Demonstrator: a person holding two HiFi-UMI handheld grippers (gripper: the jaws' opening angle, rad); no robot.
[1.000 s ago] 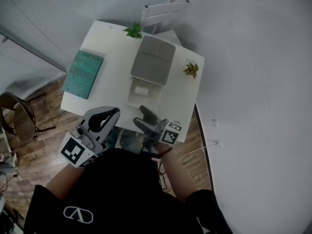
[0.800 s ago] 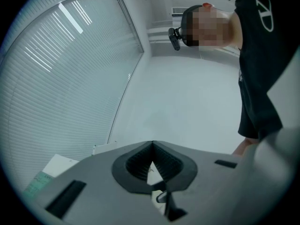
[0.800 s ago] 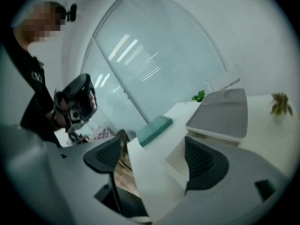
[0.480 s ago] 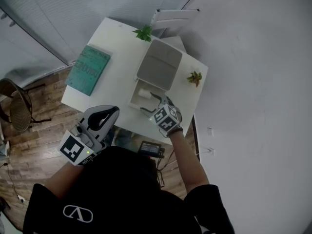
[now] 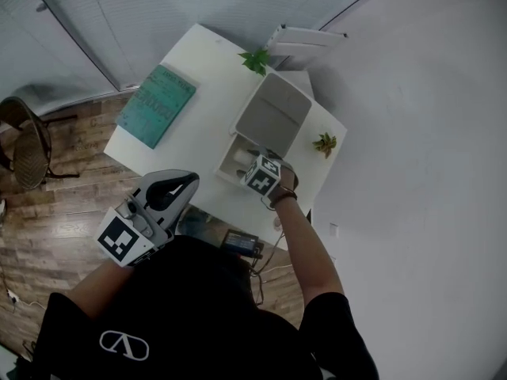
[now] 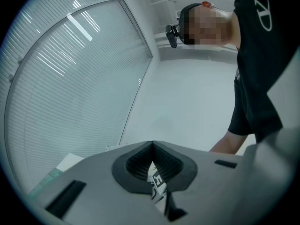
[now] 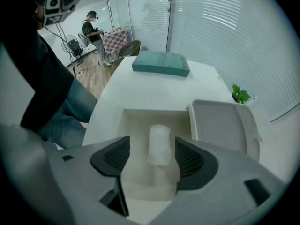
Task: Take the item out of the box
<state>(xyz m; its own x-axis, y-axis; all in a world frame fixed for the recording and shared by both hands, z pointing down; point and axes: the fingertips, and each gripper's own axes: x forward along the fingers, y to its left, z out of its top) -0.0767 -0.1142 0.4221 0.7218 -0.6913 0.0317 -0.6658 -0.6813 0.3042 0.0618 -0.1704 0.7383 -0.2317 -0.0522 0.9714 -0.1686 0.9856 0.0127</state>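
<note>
Nearest the person, off the tabletop's near edge, the left hand-held gripper was clenched with its tips meeting, holding nothing and pointing out level, well apart from the work.

Just past that near edge, toward the right corner, the open box sat with the right hand-held gripper hanging over it and aimed steeply down. Its jaws had just been closing but were not clamped. They stood apart with the item, a white roll lying lengthwise on the box floor, framed between them and neither pad touching it.

The step in hand seemed to be the reach for the roll. It would go best with the jaws kept astride the roll's narrow width and sunk straight down until the pads sat level with its middle. They would need to stay clear of the box's side walls and shut only then. The roll looked soft, so a modest squeeze would probably do. The box looked light and might ride up with the lift, so a straight upward pull would be safest, and the idle left gripper could steady the rim.

Beyond the box its lid lay thrown back toward the far edge. A teal book rested at the far left edge, and a small plant stood at the far corner past the lid.
</note>
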